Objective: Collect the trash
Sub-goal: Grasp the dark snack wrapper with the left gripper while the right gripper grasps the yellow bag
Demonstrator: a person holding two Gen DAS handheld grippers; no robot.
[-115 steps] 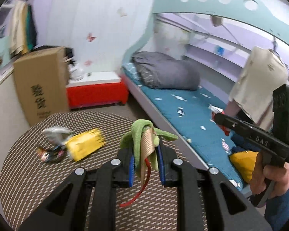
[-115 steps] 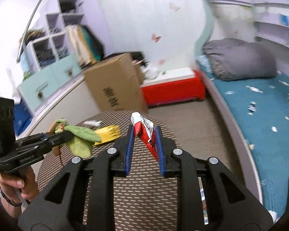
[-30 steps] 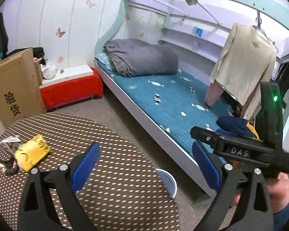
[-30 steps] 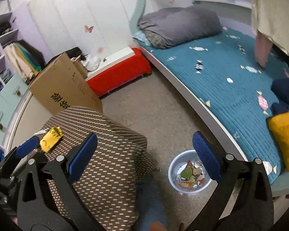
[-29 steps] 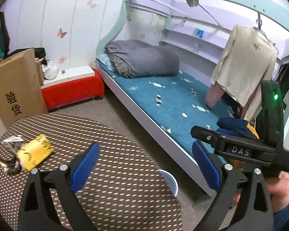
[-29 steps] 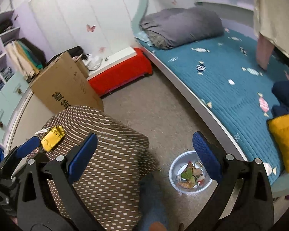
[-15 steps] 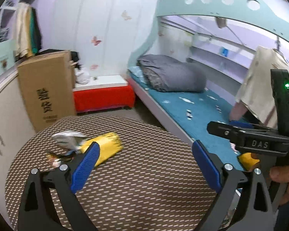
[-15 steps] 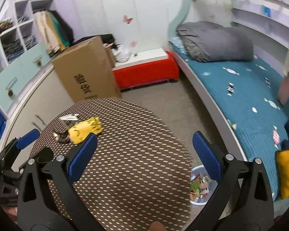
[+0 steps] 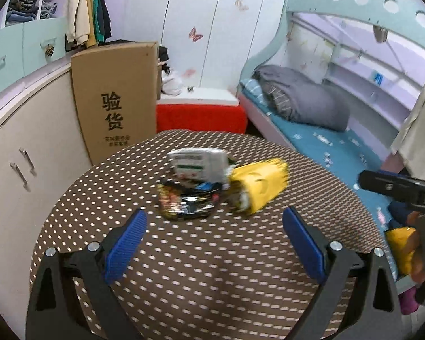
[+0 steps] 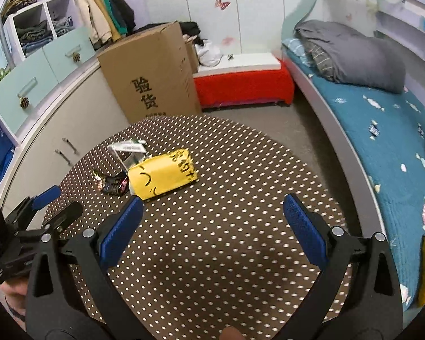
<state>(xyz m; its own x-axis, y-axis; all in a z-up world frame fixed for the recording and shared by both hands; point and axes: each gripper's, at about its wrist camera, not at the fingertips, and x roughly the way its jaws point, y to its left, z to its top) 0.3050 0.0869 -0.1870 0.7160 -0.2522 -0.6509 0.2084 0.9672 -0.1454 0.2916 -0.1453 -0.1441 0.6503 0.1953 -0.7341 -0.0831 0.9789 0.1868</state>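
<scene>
A round table [image 10: 240, 170] with a brown, white-dotted top fills the lower half of both views. The trash sits in one cluster on its far left part, toward eleven o'clock from the right gripper [image 10: 212, 221] and near twelve o'clock from the left gripper [image 9: 214, 235]. The biggest piece is a yellow bag [image 10: 163, 174], crumpled, with dark curved marks and print on it. Touching its far side is a white packet [image 9: 199, 165] with green and red print, half lifted off the table. A dark foil wrapper [image 9: 185, 202] lies flat, touching the bag's left end.

The left wrist view is motion-blurred, so the print on the trash is unreadable. In the right wrist view the wrapper is partly hidden behind the bag. The table's near edge is cut off by both grippers' bodies.

Both grippers hang released, jaws spread wide and empty, short of the cluster. The dotted top around the trash is bare toward three and six o'clock. A cardboard box [image 10: 153, 70] and a cabinet [image 10: 79, 119] stand just past the table's far left edge; a bed [image 10: 382, 130] runs along the right, with bare floor between.
</scene>
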